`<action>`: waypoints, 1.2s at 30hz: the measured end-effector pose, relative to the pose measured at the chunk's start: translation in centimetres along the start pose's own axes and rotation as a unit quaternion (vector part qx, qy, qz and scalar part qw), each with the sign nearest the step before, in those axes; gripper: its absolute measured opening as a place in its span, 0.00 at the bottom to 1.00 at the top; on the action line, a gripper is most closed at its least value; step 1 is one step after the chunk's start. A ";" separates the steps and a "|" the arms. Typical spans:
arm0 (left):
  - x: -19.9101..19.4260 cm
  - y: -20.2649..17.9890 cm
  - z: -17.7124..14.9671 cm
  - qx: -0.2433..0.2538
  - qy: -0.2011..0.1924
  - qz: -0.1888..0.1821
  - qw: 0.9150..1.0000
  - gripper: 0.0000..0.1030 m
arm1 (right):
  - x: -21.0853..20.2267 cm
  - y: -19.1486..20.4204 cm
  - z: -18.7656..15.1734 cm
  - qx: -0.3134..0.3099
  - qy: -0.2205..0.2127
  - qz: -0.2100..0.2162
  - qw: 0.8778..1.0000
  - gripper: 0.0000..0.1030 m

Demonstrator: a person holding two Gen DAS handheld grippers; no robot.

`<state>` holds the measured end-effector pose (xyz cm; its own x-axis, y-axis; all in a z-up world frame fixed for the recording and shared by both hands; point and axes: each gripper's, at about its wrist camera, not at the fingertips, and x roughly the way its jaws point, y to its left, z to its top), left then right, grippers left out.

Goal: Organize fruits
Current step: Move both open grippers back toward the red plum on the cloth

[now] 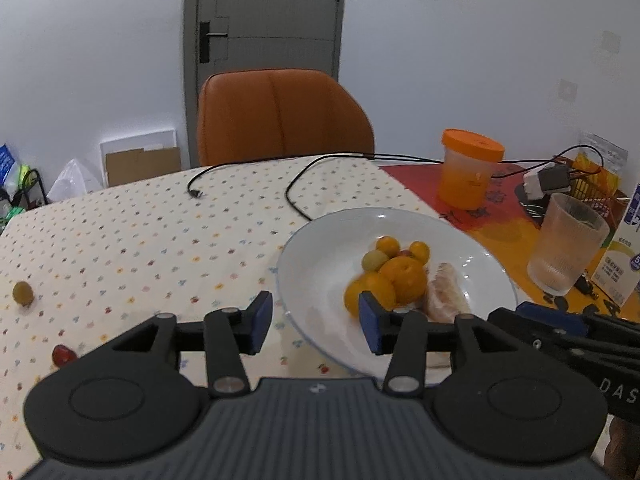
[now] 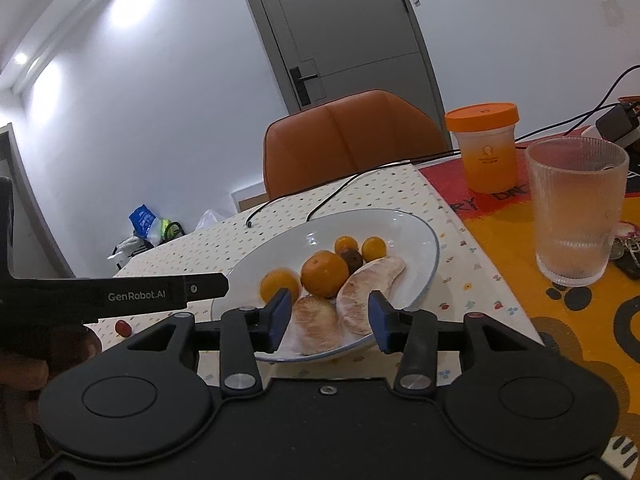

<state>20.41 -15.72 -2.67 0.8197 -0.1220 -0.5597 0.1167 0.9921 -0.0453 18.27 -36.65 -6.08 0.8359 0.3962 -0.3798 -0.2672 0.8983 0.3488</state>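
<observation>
Fruit is heaped on the white plate (image 2: 424,236), the collecting spot, while a green one (image 1: 22,293) and a red one (image 1: 64,355) lie stray on the table (image 1: 160,232). Both the left gripper (image 1: 316,322) and right gripper (image 2: 329,316) hang wide apart and empty, probably ready to fetch them.

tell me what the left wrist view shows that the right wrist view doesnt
Only the left wrist view shows the green grape lying loose on the dotted tablecloth, plus the milk carton. Only the right wrist view shows the second pomelo segment and the keys. Both show the white plate, large orange, red cherry tomato, ribbed glass and orange-lidded jar.
</observation>
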 end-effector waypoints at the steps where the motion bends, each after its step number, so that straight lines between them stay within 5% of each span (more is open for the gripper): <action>1: 0.0 0.3 -0.1 -0.003 0.002 0.004 1.000 0.48 | 0.1 0.2 -0.1 -0.001 0.001 0.002 1.000 0.42; 16: -2.0 5.0 -0.5 -0.043 -0.002 0.064 0.997 0.81 | 0.7 3.3 -0.3 -0.025 0.011 0.015 1.000 0.50; 36: -5.3 11.7 -1.7 -0.079 -0.010 0.116 0.990 0.83 | 2.9 8.7 -0.9 -0.052 0.031 0.053 0.997 0.61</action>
<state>16.45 -3.37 -1.63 0.8258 0.1101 -0.5532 -0.1629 0.9855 -0.0471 17.97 -27.54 -4.93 0.7700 0.4985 -0.3982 -0.4040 0.8640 0.3006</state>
